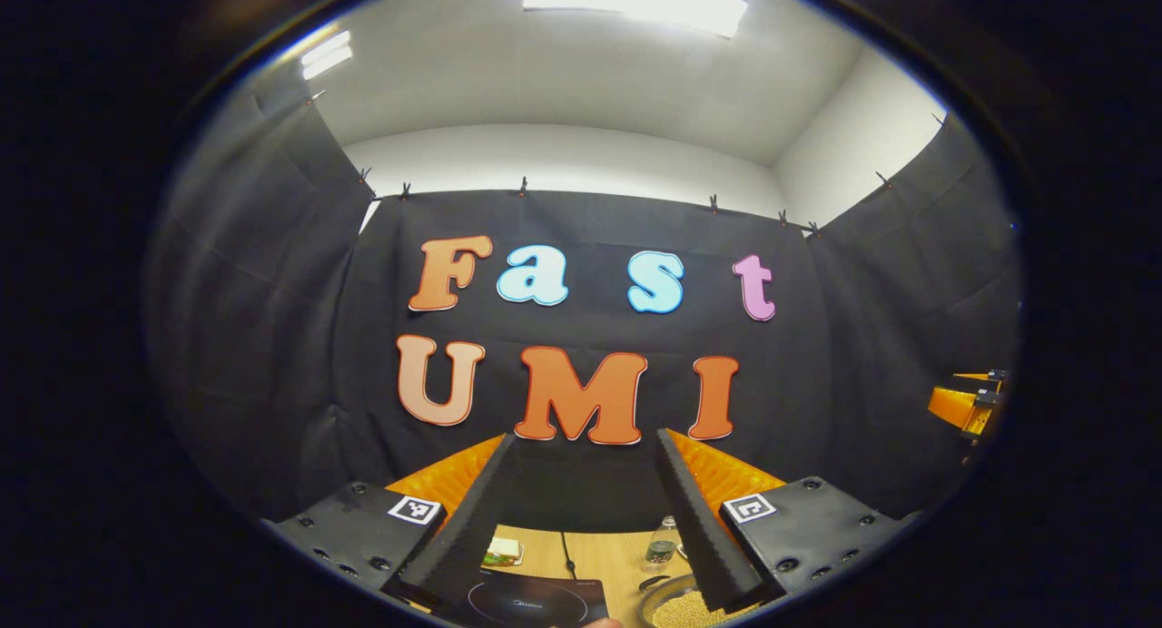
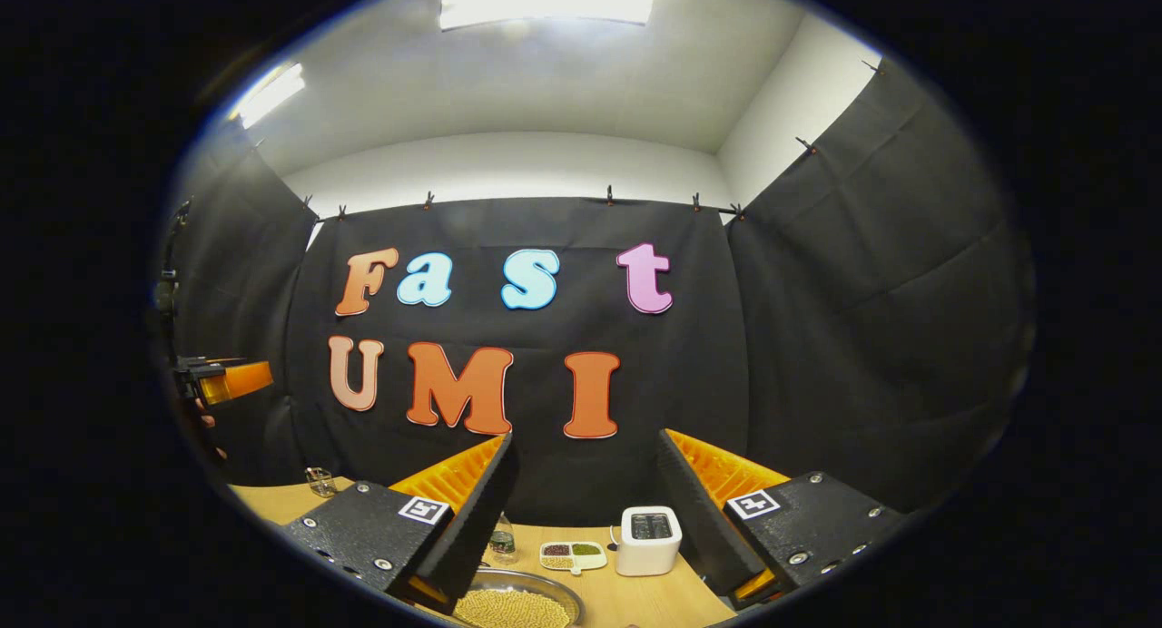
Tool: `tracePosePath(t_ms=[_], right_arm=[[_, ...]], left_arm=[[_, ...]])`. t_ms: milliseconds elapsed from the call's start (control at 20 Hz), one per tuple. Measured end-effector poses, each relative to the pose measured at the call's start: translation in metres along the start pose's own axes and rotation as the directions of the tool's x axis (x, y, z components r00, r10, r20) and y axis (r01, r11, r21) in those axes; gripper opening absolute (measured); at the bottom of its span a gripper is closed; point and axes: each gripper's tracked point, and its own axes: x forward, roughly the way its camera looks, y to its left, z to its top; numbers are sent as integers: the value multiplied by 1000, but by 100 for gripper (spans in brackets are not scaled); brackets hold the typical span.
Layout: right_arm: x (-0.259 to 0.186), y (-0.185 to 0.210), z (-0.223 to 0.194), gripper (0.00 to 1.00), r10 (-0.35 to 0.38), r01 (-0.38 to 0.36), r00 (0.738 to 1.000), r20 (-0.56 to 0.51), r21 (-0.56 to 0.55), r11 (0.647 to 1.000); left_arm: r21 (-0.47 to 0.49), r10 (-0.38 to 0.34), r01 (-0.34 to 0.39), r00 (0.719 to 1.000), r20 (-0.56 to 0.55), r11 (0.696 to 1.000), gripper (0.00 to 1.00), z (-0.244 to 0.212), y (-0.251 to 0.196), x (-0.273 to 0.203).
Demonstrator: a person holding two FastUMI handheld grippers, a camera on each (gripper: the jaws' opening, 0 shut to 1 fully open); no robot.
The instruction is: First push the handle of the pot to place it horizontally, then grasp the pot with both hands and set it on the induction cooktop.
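Note:
The pot (image 1: 687,606) is a metal pan full of small yellow beans, low at the bottom edge of the left gripper view, just under my right-hand finger. Left of it lies the black induction cooktop (image 1: 534,601) on the wooden table. My left gripper (image 1: 585,437) is held high above both, open, with nothing between its fingers. In the right gripper view the pot (image 2: 519,606) lies below the left finger, and my right gripper (image 2: 585,436) also hangs open and empty above the table. Each gripper appears far off at the other's side: right (image 1: 969,405), left (image 2: 225,379).
A white toaster (image 2: 648,539), a divided dish of beans (image 2: 574,555) and a glass jar (image 2: 502,539) stand behind the pot. A small glass (image 2: 320,481) sits at the far left of the table (image 2: 635,601). A sandwich (image 1: 502,549) lies beyond the cooktop.

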Motion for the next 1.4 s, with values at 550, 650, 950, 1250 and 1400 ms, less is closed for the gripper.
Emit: tracePosePath(t_ms=[550,650,950,1250,1400], right_arm=[[-4,0,-7,96,2,-2,1000,-8,14,1000],[-5,3,-14,96,8,-8,1000,-25,12,1000],[-8,-1,-45,96,-8,14,994,-110,50,999],[-23,4,-106,94,13,15,966,-258,107,994],[-41,12,-155,92,91,-20,923,-374,192,981]], left_arm=[[-5,4,-4,1000,-14,1000,98,-10,-5,12],[-16,-4,3,1000,-24,1000,97,-14,-7,12],[-14,-5,5,999,-40,1000,97,-23,-4,14],[-12,5,-6,998,-57,1000,97,-31,7,13],[-5,9,-9,998,-62,1000,98,-39,10,9]])
